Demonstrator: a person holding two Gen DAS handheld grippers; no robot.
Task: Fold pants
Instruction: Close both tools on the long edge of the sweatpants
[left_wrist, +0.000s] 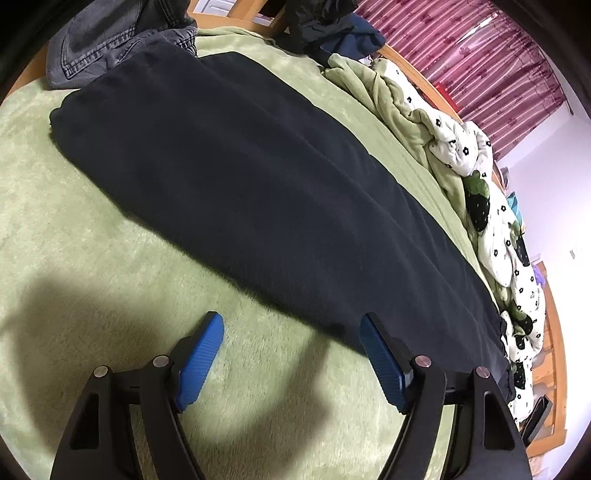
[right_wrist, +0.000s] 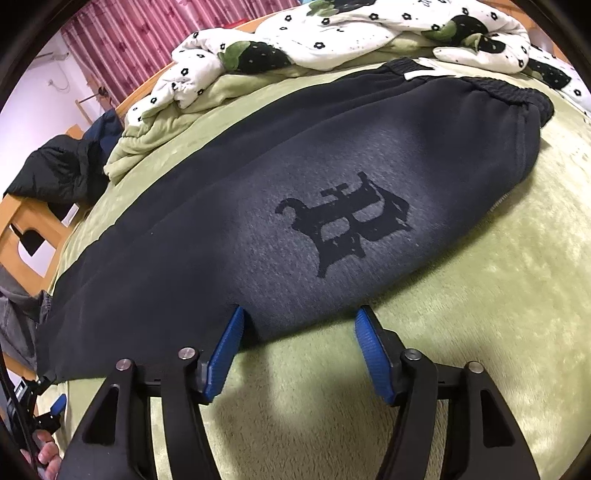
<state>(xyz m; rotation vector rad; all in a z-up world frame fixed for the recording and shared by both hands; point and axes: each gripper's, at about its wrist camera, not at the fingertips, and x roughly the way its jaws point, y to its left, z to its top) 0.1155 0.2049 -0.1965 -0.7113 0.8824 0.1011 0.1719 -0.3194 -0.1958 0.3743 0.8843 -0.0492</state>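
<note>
Dark navy sweatpants (left_wrist: 258, 177) lie stretched out flat across a green plush blanket (left_wrist: 92, 229). In the right wrist view the pants (right_wrist: 221, 229) show a black gothic letter print (right_wrist: 351, 225) and an elastic waistband (right_wrist: 509, 92) at the upper right. My left gripper (left_wrist: 291, 316) is open at the near edge of the pants leg, its right fingertip over the fabric and its left one over the blanket. My right gripper (right_wrist: 301, 311) is open too, and the near edge of the pants lies between its fingertips without being pinched.
Grey jeans (left_wrist: 110, 44) and a dark jacket (left_wrist: 317, 22) lie at the far end of the bed. A bunched white floral quilt (right_wrist: 332, 33) runs along the far side. The wooden bed frame (right_wrist: 33, 221) shows at the left, and a person's hand (right_wrist: 44, 454) at the bottom left.
</note>
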